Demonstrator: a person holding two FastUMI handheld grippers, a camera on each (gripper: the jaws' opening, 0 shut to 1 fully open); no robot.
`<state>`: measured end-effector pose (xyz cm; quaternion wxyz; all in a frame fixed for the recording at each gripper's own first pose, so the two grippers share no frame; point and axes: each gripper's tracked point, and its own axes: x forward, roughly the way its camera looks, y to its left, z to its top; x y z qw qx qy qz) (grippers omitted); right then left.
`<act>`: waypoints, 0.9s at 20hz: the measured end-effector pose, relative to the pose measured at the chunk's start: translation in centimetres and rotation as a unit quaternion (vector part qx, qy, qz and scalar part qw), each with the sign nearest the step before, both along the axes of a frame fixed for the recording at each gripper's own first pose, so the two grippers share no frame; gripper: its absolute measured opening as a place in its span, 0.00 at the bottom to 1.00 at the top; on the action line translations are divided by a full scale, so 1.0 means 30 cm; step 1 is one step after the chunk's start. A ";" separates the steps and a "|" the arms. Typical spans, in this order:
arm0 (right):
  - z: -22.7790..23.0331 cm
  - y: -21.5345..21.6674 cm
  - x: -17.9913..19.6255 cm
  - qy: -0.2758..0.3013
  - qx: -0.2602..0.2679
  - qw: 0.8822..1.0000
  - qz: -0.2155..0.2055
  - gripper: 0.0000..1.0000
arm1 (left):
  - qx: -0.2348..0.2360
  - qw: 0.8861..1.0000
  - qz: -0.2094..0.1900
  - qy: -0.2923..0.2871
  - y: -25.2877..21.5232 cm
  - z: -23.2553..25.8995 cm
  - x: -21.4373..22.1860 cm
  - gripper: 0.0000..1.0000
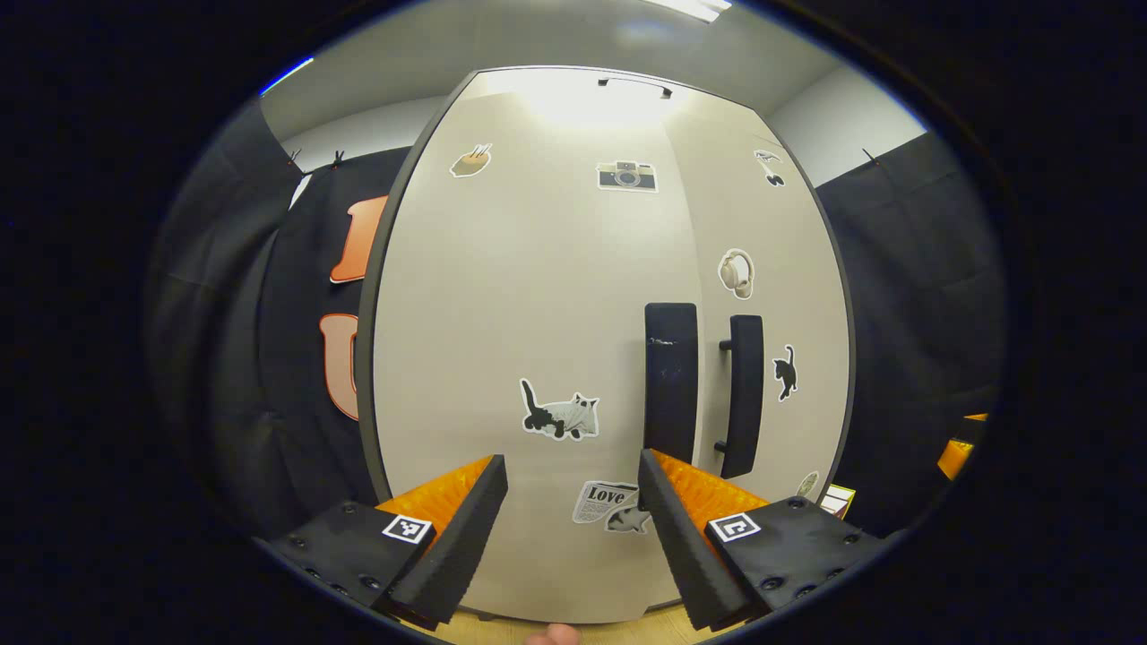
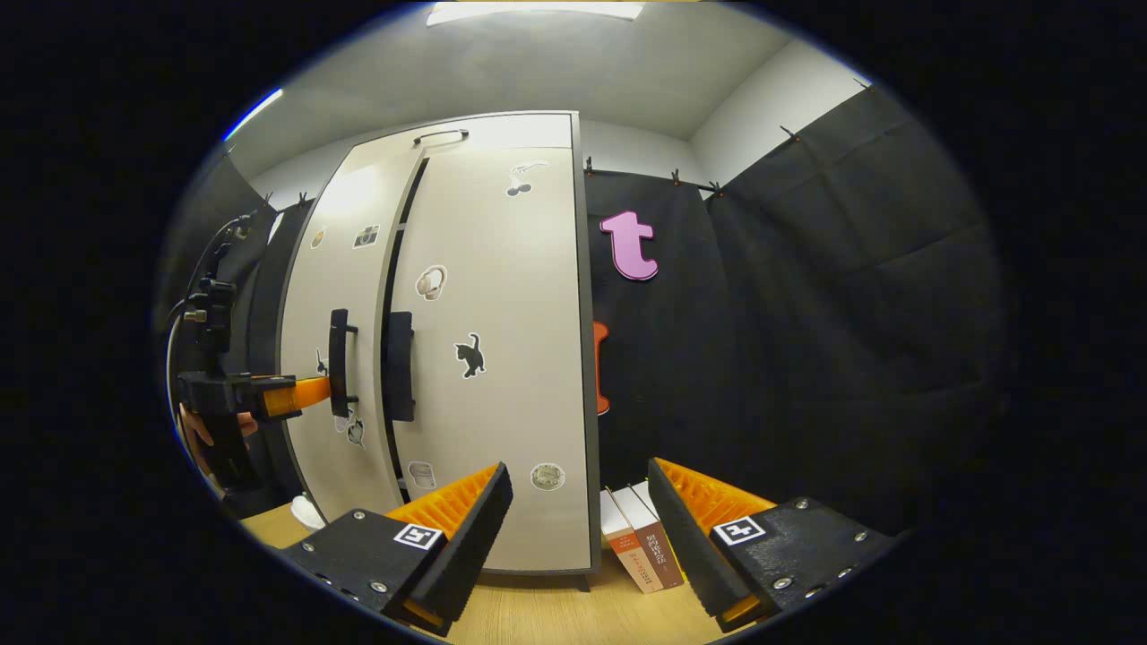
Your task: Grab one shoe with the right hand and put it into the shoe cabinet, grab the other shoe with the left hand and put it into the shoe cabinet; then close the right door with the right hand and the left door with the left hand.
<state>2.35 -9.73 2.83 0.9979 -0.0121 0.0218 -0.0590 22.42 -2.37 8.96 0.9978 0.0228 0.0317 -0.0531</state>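
The pale shoe cabinet (image 1: pixel 538 296) with stickers stands right in front of my left gripper (image 1: pixel 572 466), which is open with nothing between its fingers. The gripper faces the left door (image 1: pixel 502 340) just left of that door's dark handle (image 1: pixel 670 376). The right door's handle (image 1: pixel 744 394) is beside it. In the right gripper view, the left gripper (image 2: pixel 314 391), held by a hand (image 2: pixel 202 430), touches or nearly touches the left door (image 2: pixel 345 269) next to its handle (image 2: pixel 338 358). A thin dark gap runs between that door and the right door (image 2: pixel 502 340). My right gripper (image 2: pixel 578 475) is open and empty, back from the cabinet's right corner.
The cabinet stands on a wooden floor (image 2: pixel 556 609). Several books (image 2: pixel 641 537) lean by its right side, close to the right gripper's fingers. A small white object (image 2: pixel 309 512) lies on the floor at the cabinet's left foot. Black cloth walls close in both sides.
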 end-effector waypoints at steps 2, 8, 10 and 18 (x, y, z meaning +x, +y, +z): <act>0.003 0.003 -0.003 -0.001 -0.001 1.000 0.002 0.94 | -0.001 1.000 0.001 0.002 -0.005 -0.001 0.002 0.96; 0.008 0.009 -0.004 -0.002 0.001 1.000 0.008 0.94 | 0.002 1.000 0.002 0.013 -0.006 -0.009 0.004 0.96; 0.004 0.010 -0.006 0.000 0.002 1.000 0.009 0.94 | 0.000 1.000 0.007 0.023 -0.002 -0.016 -0.011 0.97; 0.008 0.034 -0.008 0.001 0.004 1.000 0.018 0.94 | -0.007 1.000 0.029 0.001 0.080 0.027 -0.169 0.99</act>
